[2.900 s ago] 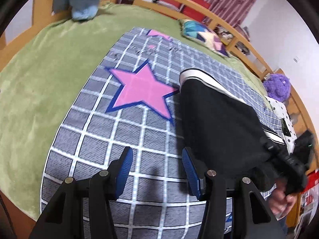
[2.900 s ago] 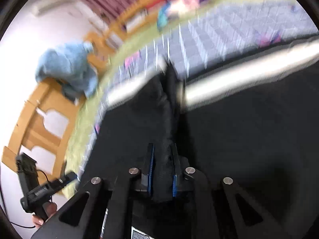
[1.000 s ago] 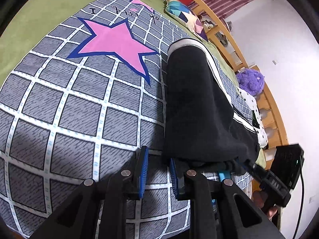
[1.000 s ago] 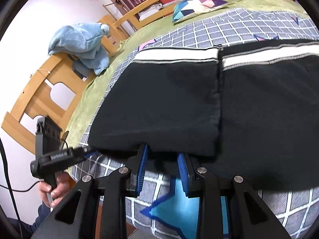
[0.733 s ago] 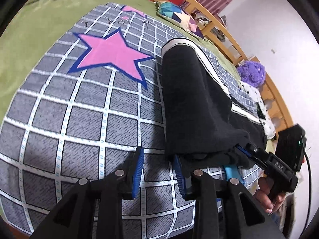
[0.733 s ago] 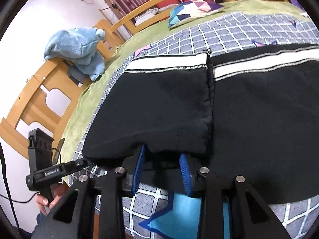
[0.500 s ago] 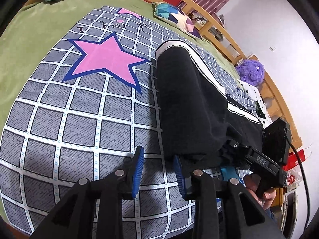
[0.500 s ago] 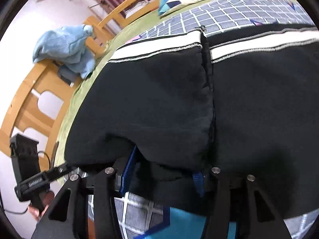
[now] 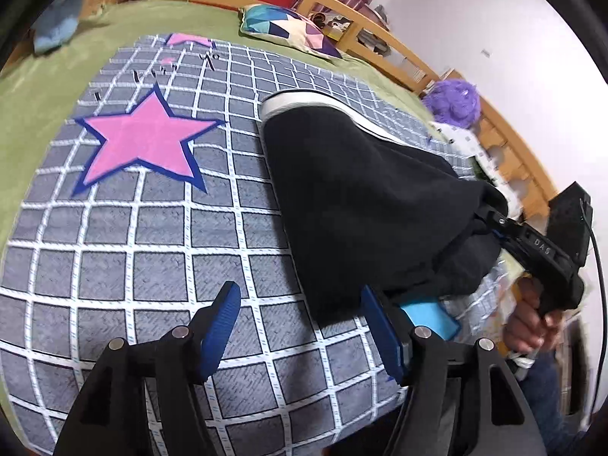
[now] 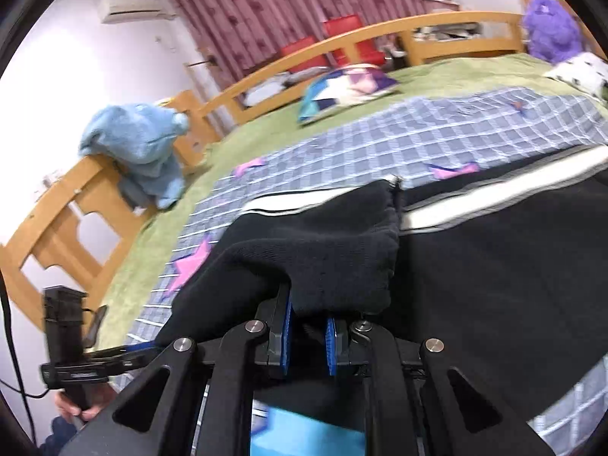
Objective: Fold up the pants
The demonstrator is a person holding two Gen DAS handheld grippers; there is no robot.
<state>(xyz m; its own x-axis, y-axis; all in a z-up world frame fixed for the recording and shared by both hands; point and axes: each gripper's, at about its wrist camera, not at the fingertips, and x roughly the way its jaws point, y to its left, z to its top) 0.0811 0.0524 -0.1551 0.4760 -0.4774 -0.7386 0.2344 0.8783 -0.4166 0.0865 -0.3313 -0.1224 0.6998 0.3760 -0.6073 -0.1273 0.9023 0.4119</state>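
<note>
Right-wrist view blurred; far end of the pants [image 9: 353, 190] cut off at the frame edge. My right hand [image 9: 528, 326] grips its handle low at the bed's [image 9: 34, 106] edge. My right claw [image 10: 307, 336] is narrowing on a bunched black fold, raised off the checked blanket [image 9: 152, 235]. My left claw [image 9: 300, 326] points down over bare blanket, spreading wide, nothing between. Pants black with white waistband, lying folded on the blanket.
</note>
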